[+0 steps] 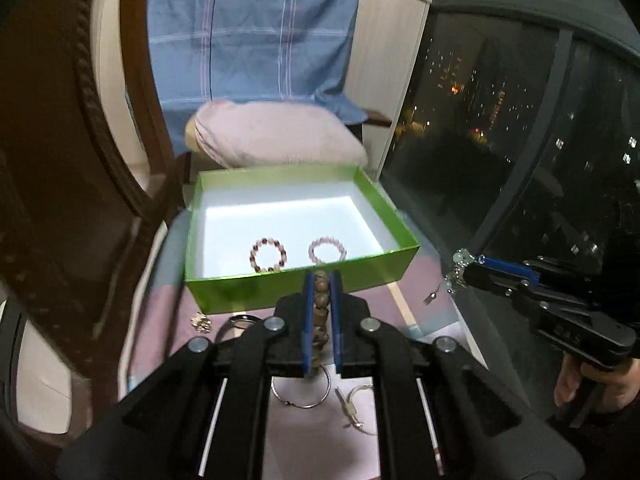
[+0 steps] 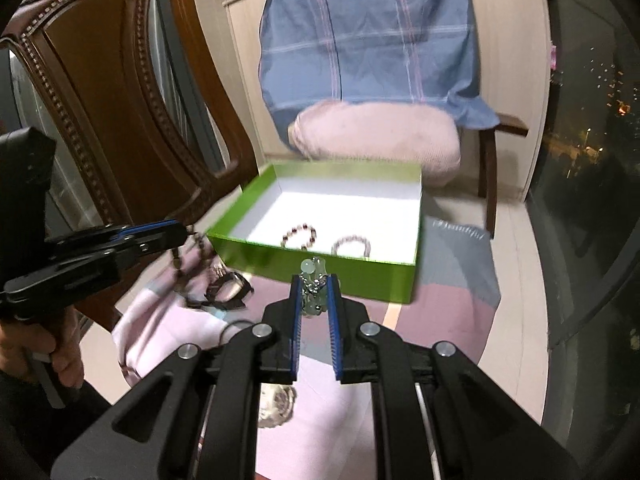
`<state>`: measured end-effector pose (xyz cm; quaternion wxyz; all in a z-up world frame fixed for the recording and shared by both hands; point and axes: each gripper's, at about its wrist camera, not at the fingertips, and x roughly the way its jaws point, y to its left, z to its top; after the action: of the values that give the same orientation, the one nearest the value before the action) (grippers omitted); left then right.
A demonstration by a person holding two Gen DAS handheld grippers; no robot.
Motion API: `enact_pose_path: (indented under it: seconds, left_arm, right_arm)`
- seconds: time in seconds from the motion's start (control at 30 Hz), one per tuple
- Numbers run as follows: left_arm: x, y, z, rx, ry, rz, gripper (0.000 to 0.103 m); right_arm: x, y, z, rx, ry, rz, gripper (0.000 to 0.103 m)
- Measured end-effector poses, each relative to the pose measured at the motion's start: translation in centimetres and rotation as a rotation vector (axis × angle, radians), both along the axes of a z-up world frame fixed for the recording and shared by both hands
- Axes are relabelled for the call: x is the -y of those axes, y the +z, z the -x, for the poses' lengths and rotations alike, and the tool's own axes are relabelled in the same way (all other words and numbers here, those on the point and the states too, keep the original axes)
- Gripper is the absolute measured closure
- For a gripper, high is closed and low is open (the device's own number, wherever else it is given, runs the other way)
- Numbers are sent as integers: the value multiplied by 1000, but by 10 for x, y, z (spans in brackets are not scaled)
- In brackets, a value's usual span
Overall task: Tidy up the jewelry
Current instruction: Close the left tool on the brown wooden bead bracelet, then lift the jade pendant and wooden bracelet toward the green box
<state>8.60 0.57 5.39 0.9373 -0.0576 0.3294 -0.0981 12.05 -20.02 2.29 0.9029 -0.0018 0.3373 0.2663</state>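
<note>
Our left hand-held gripper (image 1: 322,280) is clamped tight on a strand of brown wooden beads (image 1: 321,308), which runs lengthwise between its blue pads and hangs clear of the cloth below. Our right hand-held gripper (image 2: 314,280) is likewise closed, pinching a pale green bead-and-chain piece (image 2: 314,286) at its fingertips; from the left wrist view that same piece dangles from the right tool's tip, with a small charm hanging below it.

Just beyond both sets of fingertips stands the green box (image 1: 304,286), open at the top with a white inside. Two bead bracelets lie on its floor close to the near wall: a darker red-and-pink one (image 1: 268,255) on the left and a pale pink one (image 1: 327,251) just to its right, apart from each other.

Under and behind the left hand-held gripper, on the pink cloth (image 2: 332,412), we see a metal ring (image 1: 301,394) and a small clasp-like piece (image 1: 354,410), plus a little gold item (image 1: 201,322) off to the left. Left of the right hand-held gripper lies a dark watch (image 2: 224,292); beneath it is a blurred pale beaded piece (image 2: 276,406).

Past the box, a pink cushion (image 2: 380,140) rests on a chair draped with a blue checked cloth (image 2: 368,36).
</note>
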Motion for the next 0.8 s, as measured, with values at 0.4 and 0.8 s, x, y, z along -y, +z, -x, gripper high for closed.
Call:
enact_pose_path:
  seconds: [0.4,0.8]
  left_arm:
    - [-8,9,20,19,23,-34,95]
    - [-8,-6,14,-11,32,-59,95]
  right_arm:
    - [-11,5,4,30,-15,18,90]
    - [-16,2,3,38,-18,16,90]
